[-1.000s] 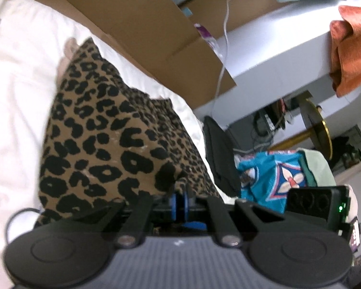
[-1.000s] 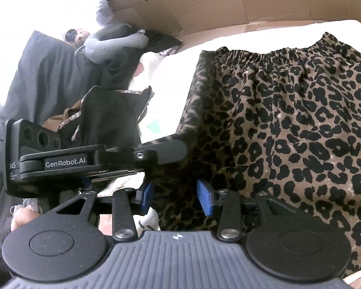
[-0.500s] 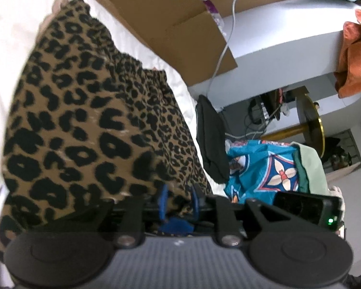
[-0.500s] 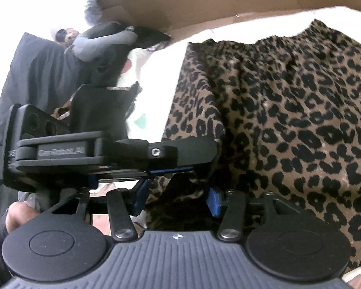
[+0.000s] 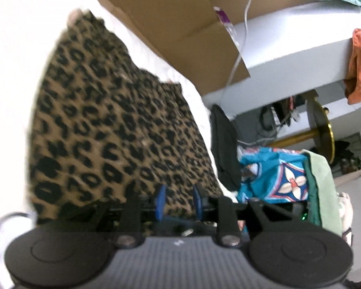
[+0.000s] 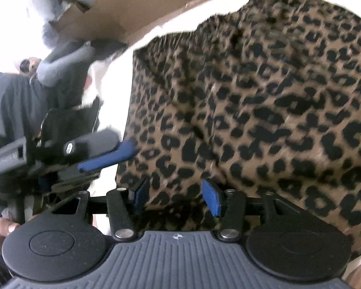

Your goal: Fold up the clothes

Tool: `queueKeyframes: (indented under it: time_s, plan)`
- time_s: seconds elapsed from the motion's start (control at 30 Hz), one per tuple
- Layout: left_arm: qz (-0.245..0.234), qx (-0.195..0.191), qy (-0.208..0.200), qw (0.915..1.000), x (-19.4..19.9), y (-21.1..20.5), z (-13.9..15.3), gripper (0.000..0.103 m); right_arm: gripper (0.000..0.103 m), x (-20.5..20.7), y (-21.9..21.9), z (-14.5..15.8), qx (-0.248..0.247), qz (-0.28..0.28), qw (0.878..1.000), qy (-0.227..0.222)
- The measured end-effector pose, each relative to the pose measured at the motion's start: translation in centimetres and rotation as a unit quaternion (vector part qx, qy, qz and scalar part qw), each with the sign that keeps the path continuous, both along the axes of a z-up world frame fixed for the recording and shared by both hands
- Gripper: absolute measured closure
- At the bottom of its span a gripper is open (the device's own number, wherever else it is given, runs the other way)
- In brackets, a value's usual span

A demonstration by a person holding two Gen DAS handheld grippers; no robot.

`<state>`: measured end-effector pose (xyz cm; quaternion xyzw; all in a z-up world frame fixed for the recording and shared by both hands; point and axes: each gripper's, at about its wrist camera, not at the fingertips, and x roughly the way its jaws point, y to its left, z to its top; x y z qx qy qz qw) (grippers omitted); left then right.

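A leopard-print garment (image 5: 108, 120) lies spread on the white bed (image 5: 16, 55), its gathered waistband at the far end. It fills the right wrist view (image 6: 252, 110). My left gripper (image 5: 178, 200) is open at the garment's near edge, blue pads apart with cloth showing between them. My right gripper (image 6: 178, 197) is open at the near hem, pads wide apart with cloth lying between them. The left gripper (image 6: 103, 154) also shows at the left of the right wrist view, beside the garment's left edge.
A cardboard sheet (image 5: 170, 21) lines the bed's far side. A white counter (image 5: 288, 55) holds an orange cloth (image 5: 358, 67). A teal patterned cloth (image 5: 272, 175) and a black garment (image 5: 223, 144) lie to the right. A dark clothes pile (image 6: 36, 91) lies at left.
My left gripper was shut on the garment's edge and has opened. My right gripper has opened wider. The garment has settled flatter on the bed.
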<state>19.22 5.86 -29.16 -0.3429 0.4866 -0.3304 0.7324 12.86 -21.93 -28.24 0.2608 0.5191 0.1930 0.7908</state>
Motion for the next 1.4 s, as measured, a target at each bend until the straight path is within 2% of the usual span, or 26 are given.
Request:
queueKeyframes:
  time_s: [0.2,0.47,0.6,0.97,1.23,1.33,1.4]
  plan:
    - [0.046,0.021,0.002,0.9987,-0.6,4.5,0.0,0.077,0.047,1.0,-1.7,-0.6,-0.020,-0.039,0.999,0.015]
    - [0.078,0.036,0.022,0.9960,-2.3,8.7,-1.0,0.076,0.047,1.1,-0.8,-2.7,-0.030,-0.029,0.997,0.060]
    - [0.081,0.038,0.032,0.9955,-2.9,9.3,-1.7,0.076,0.047,1.3,-1.2,-3.1,0.005,-0.054,0.996,0.075]
    - [0.086,0.025,0.043,0.9951,-3.8,9.9,-2.4,0.076,0.047,1.7,-1.0,-3.0,0.071,-0.065,0.992,0.079]
    - [0.081,0.030,0.050,0.9950,-4.4,10.2,-3.0,0.076,0.048,1.5,-1.9,-5.0,0.110,-0.102,0.982,0.112]
    - [0.079,0.033,0.054,0.9949,-4.5,10.4,-3.3,0.076,0.061,1.5,-1.9,-5.0,0.130,-0.103,0.980,0.107]
    - [0.080,0.034,0.056,0.9946,-4.6,10.6,-3.4,0.076,0.061,1.6,-1.8,-5.0,0.142,-0.100,0.979,0.104]
